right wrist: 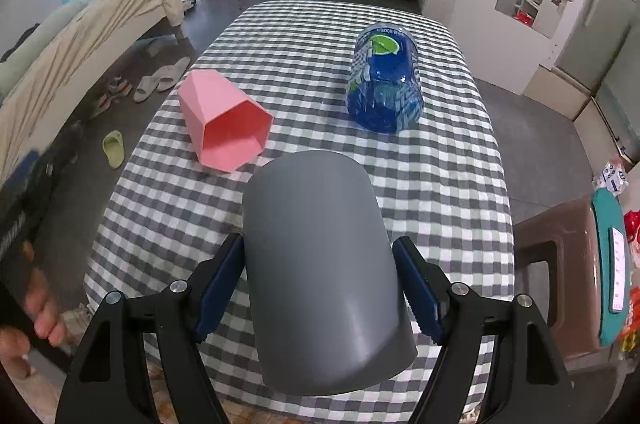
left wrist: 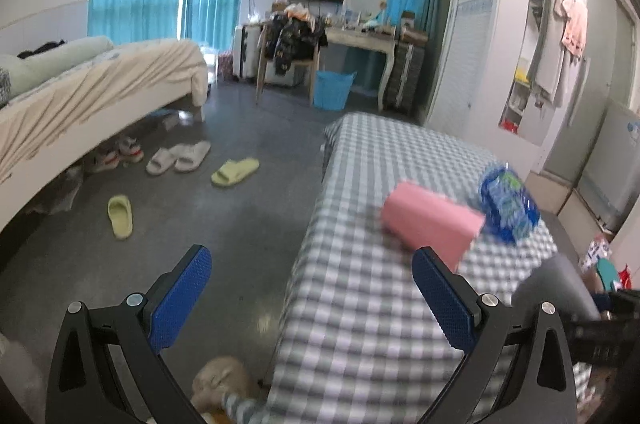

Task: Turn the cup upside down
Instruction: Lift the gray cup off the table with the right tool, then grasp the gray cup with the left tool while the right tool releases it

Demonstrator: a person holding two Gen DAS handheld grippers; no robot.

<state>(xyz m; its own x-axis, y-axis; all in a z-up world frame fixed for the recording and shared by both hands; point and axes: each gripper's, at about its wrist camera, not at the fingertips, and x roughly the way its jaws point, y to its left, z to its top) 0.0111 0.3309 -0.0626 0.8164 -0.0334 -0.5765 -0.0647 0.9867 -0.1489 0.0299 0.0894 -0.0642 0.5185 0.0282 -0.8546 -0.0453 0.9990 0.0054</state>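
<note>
A grey cup (right wrist: 320, 272) lies tilted between the blue pads of my right gripper (right wrist: 320, 264), base pointing away over the checked table (right wrist: 440, 184). The pads press its sides. A pink faceted cup (right wrist: 224, 122) lies on its side to the left, mouth toward me; it shows in the left wrist view (left wrist: 430, 220) too. My left gripper (left wrist: 312, 268) is open and empty at the table's left edge, short of the pink cup. The grey cup (left wrist: 556, 284) shows at the right edge there.
A blue clear plastic container (right wrist: 384, 80) lies on its side at the table's far right, also in the left wrist view (left wrist: 508, 202). A brown stool (right wrist: 560, 264) stands right of the table. Bed (left wrist: 80, 96), slippers (left wrist: 176, 156) and floor lie left.
</note>
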